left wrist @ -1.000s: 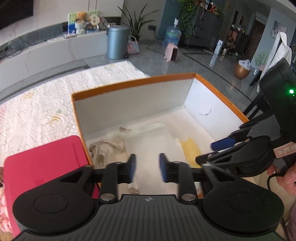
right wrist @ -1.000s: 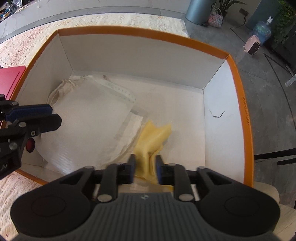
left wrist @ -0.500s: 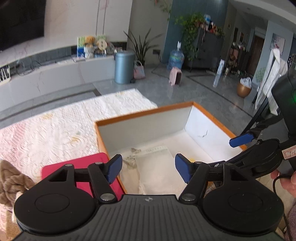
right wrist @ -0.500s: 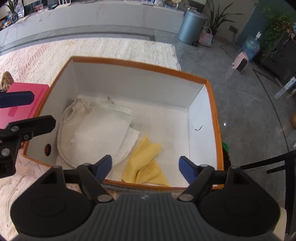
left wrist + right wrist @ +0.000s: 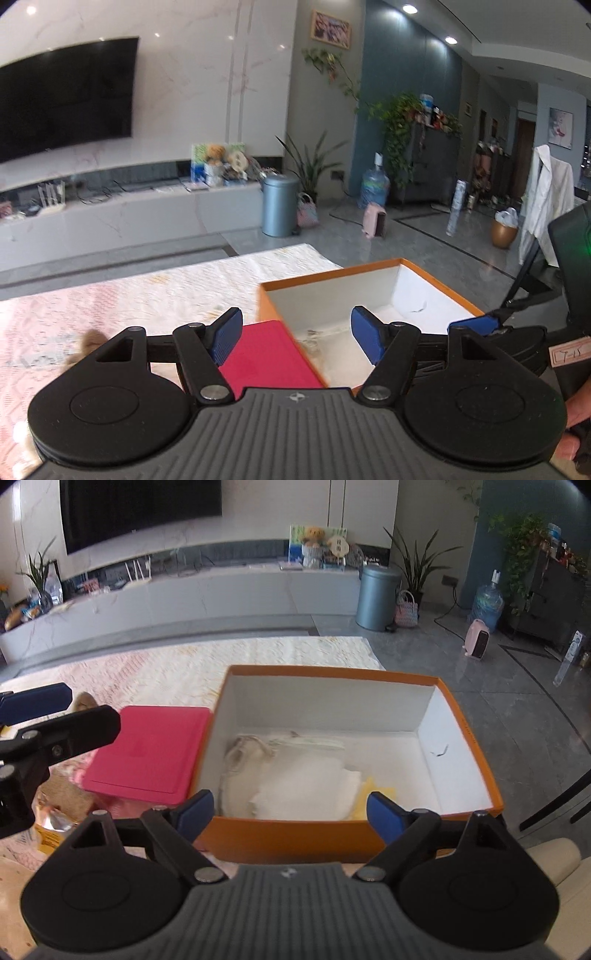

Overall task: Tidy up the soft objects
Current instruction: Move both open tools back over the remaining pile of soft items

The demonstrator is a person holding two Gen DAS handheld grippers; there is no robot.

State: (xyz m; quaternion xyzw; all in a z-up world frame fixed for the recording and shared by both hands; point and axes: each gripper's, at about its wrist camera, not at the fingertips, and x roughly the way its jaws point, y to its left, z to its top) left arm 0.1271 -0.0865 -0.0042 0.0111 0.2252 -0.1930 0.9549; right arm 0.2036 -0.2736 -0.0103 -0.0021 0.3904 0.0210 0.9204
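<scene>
An orange box with white inside [image 5: 465, 716] stands on the quilted table; it also shows in the left wrist view [image 5: 332, 275]. Inside lie a white drawstring bag [image 5: 251, 749], a folded white cloth [image 5: 306, 786] and a yellow cloth [image 5: 373, 790]. My right gripper [image 5: 290, 814] is open and empty, raised in front of the box's near wall. My left gripper [image 5: 297, 338] is open and empty, raised over the box's left edge; it also shows at the left of the right wrist view [image 5: 55, 720].
A pink lid or tray [image 5: 147, 749] lies left of the box, also in the left wrist view [image 5: 266, 354]. A brown fuzzy object [image 5: 90, 341] lies further left on the patterned cloth [image 5: 184, 668]. A yellow packet [image 5: 51, 830] lies near the front left.
Both grippers opened, the right one letting go of the yellow cloth in the box, and both pulled up and back out of the box.
</scene>
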